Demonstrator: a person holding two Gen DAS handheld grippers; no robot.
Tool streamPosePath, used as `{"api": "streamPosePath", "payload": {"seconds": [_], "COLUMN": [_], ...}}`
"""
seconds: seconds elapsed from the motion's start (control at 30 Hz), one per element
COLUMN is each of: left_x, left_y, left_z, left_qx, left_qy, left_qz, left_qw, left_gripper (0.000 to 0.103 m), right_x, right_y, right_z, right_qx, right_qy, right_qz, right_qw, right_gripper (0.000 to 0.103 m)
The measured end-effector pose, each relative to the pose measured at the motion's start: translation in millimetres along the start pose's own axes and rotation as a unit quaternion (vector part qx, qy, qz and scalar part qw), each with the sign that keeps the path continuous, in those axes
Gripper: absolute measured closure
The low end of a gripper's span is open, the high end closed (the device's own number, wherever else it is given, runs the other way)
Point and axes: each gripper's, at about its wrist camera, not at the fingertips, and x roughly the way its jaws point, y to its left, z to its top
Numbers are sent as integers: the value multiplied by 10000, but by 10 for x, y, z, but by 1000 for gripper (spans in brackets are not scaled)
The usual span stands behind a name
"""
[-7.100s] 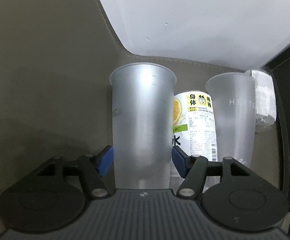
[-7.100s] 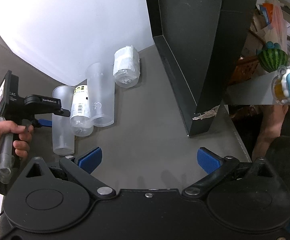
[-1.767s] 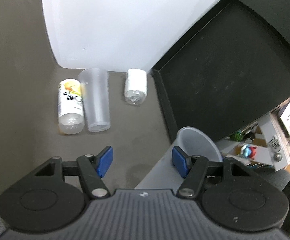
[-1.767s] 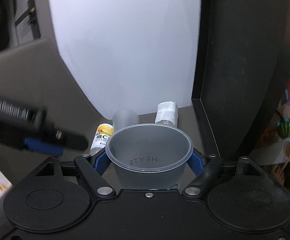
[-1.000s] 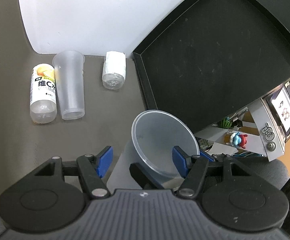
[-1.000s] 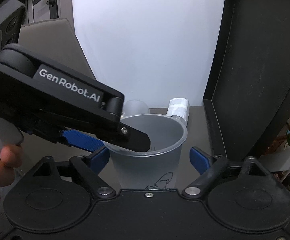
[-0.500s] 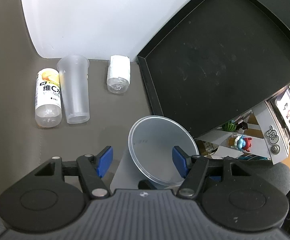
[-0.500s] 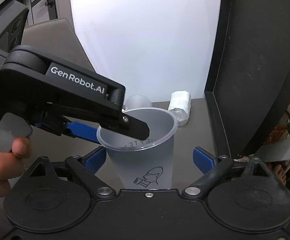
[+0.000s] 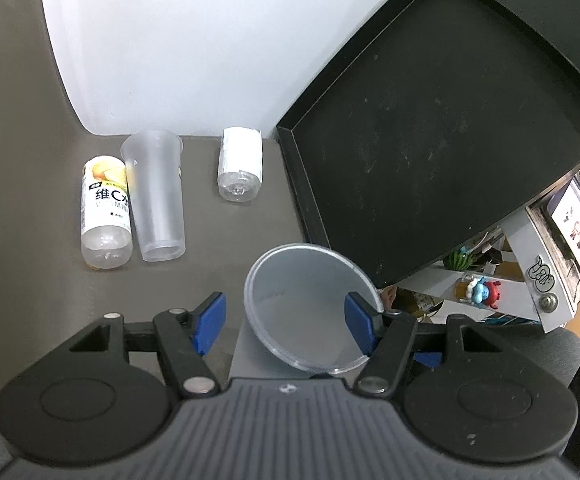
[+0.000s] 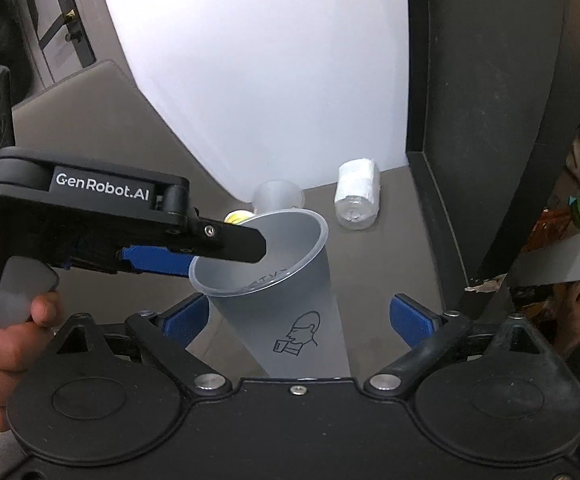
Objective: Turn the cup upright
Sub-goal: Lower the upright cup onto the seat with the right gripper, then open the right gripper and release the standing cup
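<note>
Left wrist view: the left tool [image 9: 283, 318] was spread open. Its right blue pad sat inside the mouth of the frosted cup [image 9: 306, 316], the left pad outside and apart from the wall. The cup's mouth faced up at the camera; nothing visible inside. Farther back on the grey worktop [image 9: 29, 208] lay a bottle [image 9: 105, 208] with a yellow-white label reading "维C水" and partly "VITAMIN", touching a second frosted cup [image 9: 155, 200] on its side. A white-wrapped bottle [image 9: 239, 170] lay apart from them, near a black tray [image 9: 430, 140].

Right wrist view: the right tool [image 10: 296, 318] was open, pads clear of the cup [image 10: 290, 308] on both sides. The cup stood mouth-up, leaning left, printed with a line drawing of a man drinking; mirrored lettering inside the rim, unreadable. The left tool [image 10: 193, 248] read "GenRobot.AI", with its black finger over the rim and its blue pad against the outer wall.
</note>
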Motion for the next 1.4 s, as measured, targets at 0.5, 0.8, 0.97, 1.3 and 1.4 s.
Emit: {"api": "streamPosePath", "payload": {"seconds": [0.5,0.8,0.97,1.3,1.4], "left_x": [-397,-575,-614,-664,-691], "left_y": [120,251,286,264,274], "left_z": [-125,-291,-388,-545,-575], "left_qx": [58,48,67,279,291], "left_qy": [-227,-195,-113,80,86], "left_qz": [237,539,637,794,823], "left_qw": [9994,9983,9979,9964,9961], "left_gripper": [31,23,20,17,16], "right_x": [-227,-400,-511,-613,-649], "right_y": [104,18,-25,-191,-226], "right_z": [-16,69,101,46,25], "right_qx": [-5,148,182,411,507], "right_qy": [221,307,352,488,461], "right_qz": [123,111,217,284,304], "right_qw": [9997,9994,9990,9976,9972], "right_gripper": [3,0,0,0,0]}}
